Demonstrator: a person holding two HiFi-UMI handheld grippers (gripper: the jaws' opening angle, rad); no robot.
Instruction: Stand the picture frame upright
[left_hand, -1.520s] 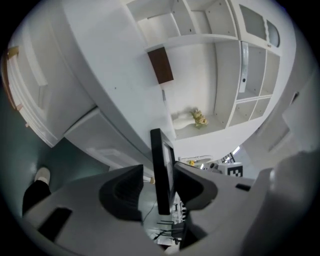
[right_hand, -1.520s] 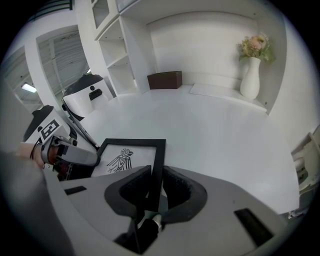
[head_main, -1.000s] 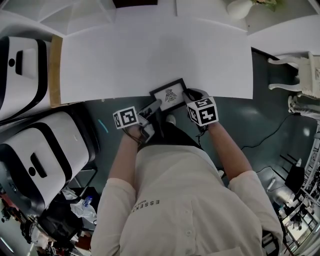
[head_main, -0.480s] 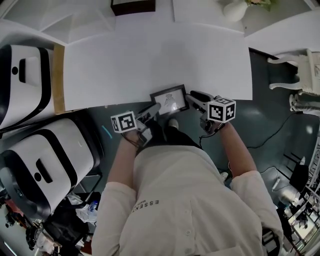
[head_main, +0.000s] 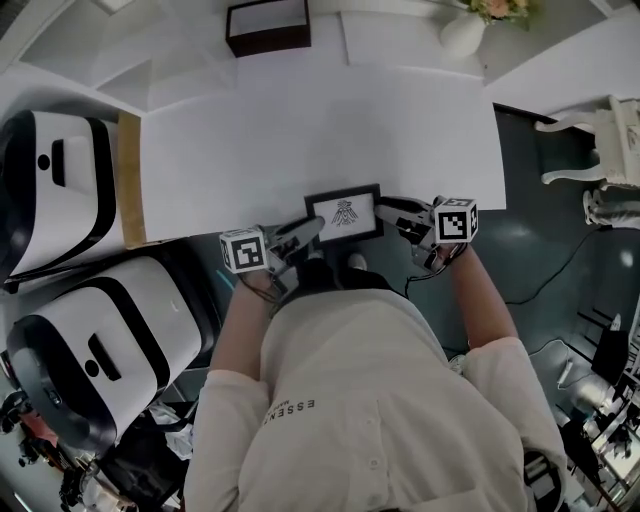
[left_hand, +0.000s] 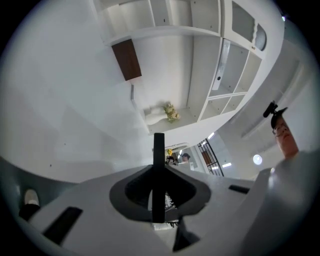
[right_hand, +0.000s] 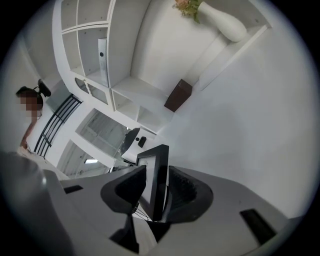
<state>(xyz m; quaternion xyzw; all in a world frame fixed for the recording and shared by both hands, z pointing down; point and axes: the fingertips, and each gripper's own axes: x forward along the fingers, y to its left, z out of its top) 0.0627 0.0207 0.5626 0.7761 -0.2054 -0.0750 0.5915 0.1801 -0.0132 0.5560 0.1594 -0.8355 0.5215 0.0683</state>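
Observation:
The black picture frame (head_main: 343, 214) with a small drawing on white sits near the table's front edge, its face toward the head camera. My left gripper (head_main: 312, 227) is shut on the frame's left edge. In the left gripper view the picture frame (left_hand: 158, 150) shows edge-on as a thin dark bar between the left gripper (left_hand: 159, 172) pads. My right gripper (head_main: 390, 208) is at the frame's right edge with its jaws opening. In the right gripper view the picture frame (right_hand: 154, 170) stands between the right gripper (right_hand: 156, 186) pads, with a gap on its left side.
The white table (head_main: 300, 120) runs back to a dark box (head_main: 267, 25) and a white vase (head_main: 462, 30) with flowers. Two large white-and-black machines (head_main: 50, 180) (head_main: 100, 340) stand at the left. White furniture (head_main: 600, 150) is off the right end.
The frame has turned from skewed to square with the table edge. The right gripper's jaws have spread and drawn back to the right; the left gripper has kept its hold.

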